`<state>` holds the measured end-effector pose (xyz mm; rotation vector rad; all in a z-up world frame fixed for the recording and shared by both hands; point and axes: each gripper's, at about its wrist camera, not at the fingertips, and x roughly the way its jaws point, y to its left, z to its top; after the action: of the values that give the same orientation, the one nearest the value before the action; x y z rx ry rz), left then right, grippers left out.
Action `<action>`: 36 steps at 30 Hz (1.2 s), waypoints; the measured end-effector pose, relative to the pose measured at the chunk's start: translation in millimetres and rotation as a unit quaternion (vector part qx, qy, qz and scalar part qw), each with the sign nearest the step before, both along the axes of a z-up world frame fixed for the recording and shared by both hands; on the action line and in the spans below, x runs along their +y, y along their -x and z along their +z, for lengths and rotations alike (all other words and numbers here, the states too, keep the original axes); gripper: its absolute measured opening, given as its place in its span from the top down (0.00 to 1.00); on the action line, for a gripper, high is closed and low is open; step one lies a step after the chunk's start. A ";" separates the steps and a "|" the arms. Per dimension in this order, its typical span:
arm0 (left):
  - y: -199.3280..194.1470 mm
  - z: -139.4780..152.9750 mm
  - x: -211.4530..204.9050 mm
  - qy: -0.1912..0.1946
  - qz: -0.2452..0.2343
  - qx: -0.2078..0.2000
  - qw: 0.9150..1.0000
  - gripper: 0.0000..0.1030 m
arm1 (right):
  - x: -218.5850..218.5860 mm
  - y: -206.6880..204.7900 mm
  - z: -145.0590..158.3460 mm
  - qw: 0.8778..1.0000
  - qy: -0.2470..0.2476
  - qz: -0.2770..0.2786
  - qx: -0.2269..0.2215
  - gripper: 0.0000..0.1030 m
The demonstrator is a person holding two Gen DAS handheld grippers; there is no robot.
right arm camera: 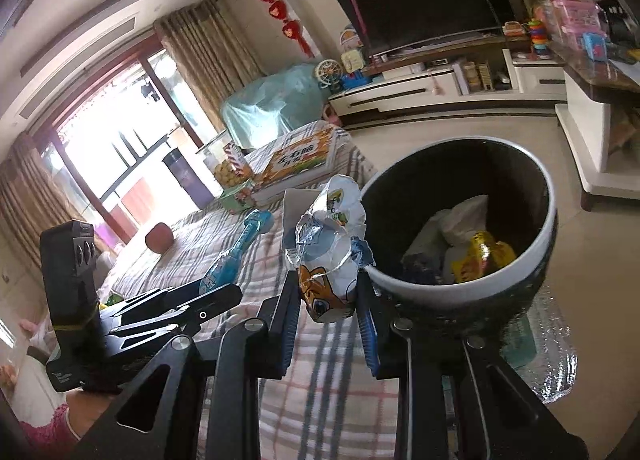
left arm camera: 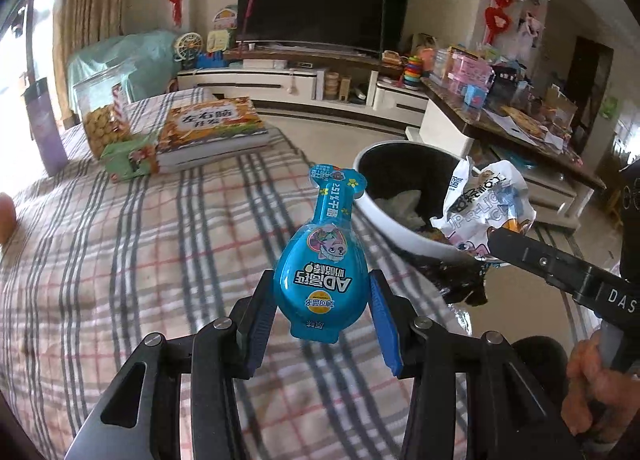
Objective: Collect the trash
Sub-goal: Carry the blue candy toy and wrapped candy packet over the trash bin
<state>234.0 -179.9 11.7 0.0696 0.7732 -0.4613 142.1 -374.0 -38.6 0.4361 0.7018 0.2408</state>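
My left gripper [left arm camera: 322,306] is shut on a blue bottle-shaped snack packet [left arm camera: 320,256], held above the plaid tablecloth [left arm camera: 120,260]. My right gripper [right arm camera: 328,300] is shut on a crumpled white wrapper [right arm camera: 326,256] with a cartoon print, held just left of the black trash bin [right arm camera: 548,219]. The wrapper [left arm camera: 486,199] also shows in the left wrist view, at the rim of the bin [left arm camera: 380,215]. The bin holds white paper and a yellow wrapper [right arm camera: 482,256]. The blue packet [right arm camera: 240,248] and left gripper [right arm camera: 208,292] show at left in the right wrist view.
A thick book [left arm camera: 212,131], a green box [left arm camera: 128,159], a cookie jar [left arm camera: 102,111] and a purple tumbler [left arm camera: 46,127] stand at the table's far end. A red apple [right arm camera: 158,238] lies on the cloth. A TV cabinet [left arm camera: 304,79] and a cluttered side table [left arm camera: 516,111] are beyond.
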 end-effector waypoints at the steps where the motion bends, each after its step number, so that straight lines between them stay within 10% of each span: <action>1: -0.6 0.3 -3.1 0.000 -0.003 -0.001 1.000 0.57 | -3.0 0.7 0.4 1.000 0.000 -0.002 -0.001 0.73; 36: -23.8 1.0 -50.6 0.002 -0.045 -0.009 0.999 0.57 | -54.4 -6.9 1.7 0.998 0.017 -0.054 0.006 0.73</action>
<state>257.8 -230.4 12.7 0.1055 0.7527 -0.5472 149.1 -428.4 -36.9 0.4416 0.6904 0.1253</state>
